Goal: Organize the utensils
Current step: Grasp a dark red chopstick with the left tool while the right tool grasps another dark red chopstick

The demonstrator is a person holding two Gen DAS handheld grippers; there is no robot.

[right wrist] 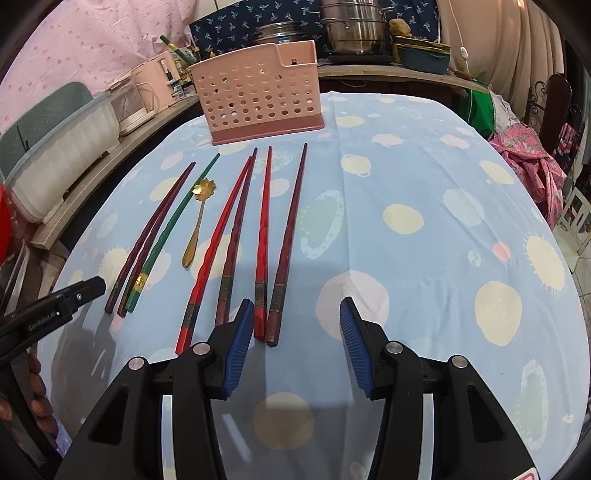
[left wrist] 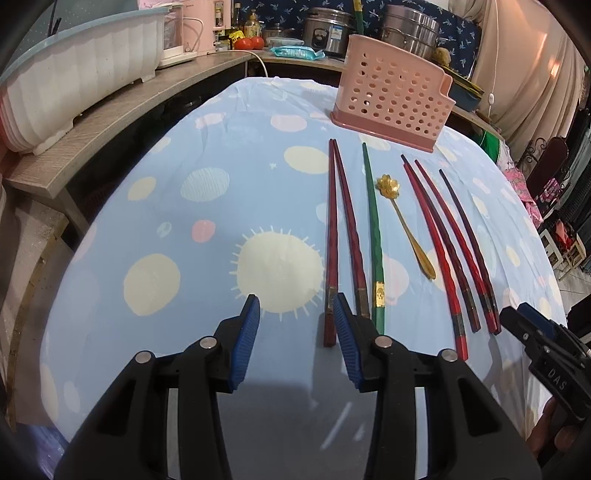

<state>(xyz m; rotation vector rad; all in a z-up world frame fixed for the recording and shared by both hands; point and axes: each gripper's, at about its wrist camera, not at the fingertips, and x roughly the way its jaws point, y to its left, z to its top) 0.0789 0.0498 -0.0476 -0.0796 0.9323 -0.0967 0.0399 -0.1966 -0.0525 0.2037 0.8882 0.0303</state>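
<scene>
A pink perforated utensil holder (left wrist: 391, 99) (right wrist: 258, 96) stands at the far side of the table. In front of it lie, in a row, two dark red chopsticks (left wrist: 336, 229), a green chopstick (left wrist: 373, 229) (right wrist: 173, 221), a gold flower-bowled spoon (left wrist: 402, 221) (right wrist: 195, 225) and several red and dark chopsticks (left wrist: 443, 240) (right wrist: 262, 229). My left gripper (left wrist: 295, 296) is open over the near end of the leftmost dark red chopstick, holding nothing. My right gripper (right wrist: 295, 300) is open, with the near ends of the two rightmost chopsticks showing between its fingers.
The table wears a blue cloth with pale spots (right wrist: 406, 221). A wooden shelf on the left carries a white basin (left wrist: 74, 85) and a pink appliance (left wrist: 195, 26). Steel pots (left wrist: 328, 29) stand behind the holder. Pink clothing (right wrist: 532, 162) hangs off the right.
</scene>
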